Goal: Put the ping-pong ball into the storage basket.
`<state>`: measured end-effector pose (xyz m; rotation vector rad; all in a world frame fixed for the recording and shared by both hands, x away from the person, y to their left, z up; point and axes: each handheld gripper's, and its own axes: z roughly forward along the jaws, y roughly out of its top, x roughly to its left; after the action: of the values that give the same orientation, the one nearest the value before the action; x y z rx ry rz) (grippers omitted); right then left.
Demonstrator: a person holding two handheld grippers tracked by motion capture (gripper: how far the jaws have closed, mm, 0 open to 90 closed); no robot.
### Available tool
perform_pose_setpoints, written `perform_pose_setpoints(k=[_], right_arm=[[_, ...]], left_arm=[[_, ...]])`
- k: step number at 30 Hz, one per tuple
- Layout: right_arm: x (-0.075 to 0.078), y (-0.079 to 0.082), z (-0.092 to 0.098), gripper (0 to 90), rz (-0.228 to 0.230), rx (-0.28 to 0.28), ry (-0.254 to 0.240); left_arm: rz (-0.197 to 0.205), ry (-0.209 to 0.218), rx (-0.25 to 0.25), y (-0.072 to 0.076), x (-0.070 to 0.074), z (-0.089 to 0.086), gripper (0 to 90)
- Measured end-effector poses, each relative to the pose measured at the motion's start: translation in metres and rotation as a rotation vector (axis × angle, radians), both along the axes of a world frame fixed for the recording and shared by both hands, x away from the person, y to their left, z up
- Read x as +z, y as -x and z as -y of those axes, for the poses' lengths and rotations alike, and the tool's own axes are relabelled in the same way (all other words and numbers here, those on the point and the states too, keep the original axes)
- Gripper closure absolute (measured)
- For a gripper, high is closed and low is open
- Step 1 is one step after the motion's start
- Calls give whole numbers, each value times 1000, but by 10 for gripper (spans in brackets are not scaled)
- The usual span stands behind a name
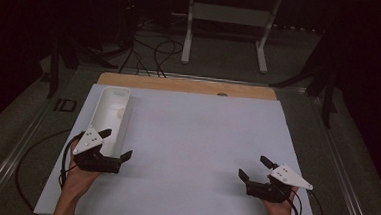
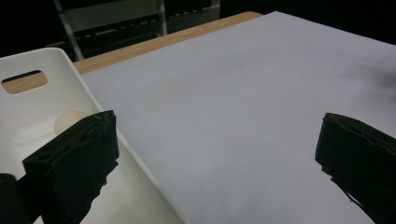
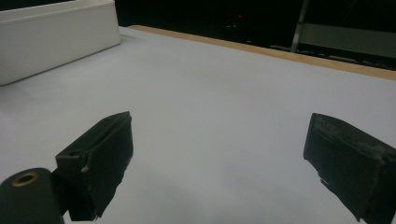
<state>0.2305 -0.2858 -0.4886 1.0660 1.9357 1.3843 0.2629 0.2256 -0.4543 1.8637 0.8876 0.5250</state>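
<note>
A long white bin lies along the left side of the white table top. In the left gripper view a small pale round object rests inside the bin. My left gripper is open at the bin's near end. It straddles the bin's right wall, one jaw over the inside and the other over the table. My right gripper is open near the front right of the table, with nothing between its jaws. The right gripper view has the bin far off at top left.
A wooden strip runs along the table's far edge. Behind it on the dark floor stand a white metal frame and loose cables. The sheet between the two grippers is bare.
</note>
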Motion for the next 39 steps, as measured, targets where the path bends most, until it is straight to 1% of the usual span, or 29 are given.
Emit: perform_pose_setpoints(k=[4, 12, 17, 19, 26, 34, 39], right_arm=[[0, 0, 0, 79, -1, 1, -1], [-1, 0, -2, 79, -7, 9, -2], [-2, 0, -3, 79, -6, 20, 0], [-2, 0, -4, 79, -3, 25, 0], [-3, 0, -3, 79, -1, 18, -7], [-3, 0, -1, 79, 2, 14, -6], [-3, 1, 0, 79, 4, 12, -6]], left_arm=[[8, 7, 4, 1, -4, 0, 2], [5, 22, -13, 2, -9, 3, 2], [12, 27, -19, 2, -11, 4, 2], [21, 34, -17, 3, -13, 3, 2], [35, 44, -20, 7, -17, 1, 2], [39, 55, -25, 9, -19, -5, 2], [45, 51, -23, 10, -20, -4, 2]])
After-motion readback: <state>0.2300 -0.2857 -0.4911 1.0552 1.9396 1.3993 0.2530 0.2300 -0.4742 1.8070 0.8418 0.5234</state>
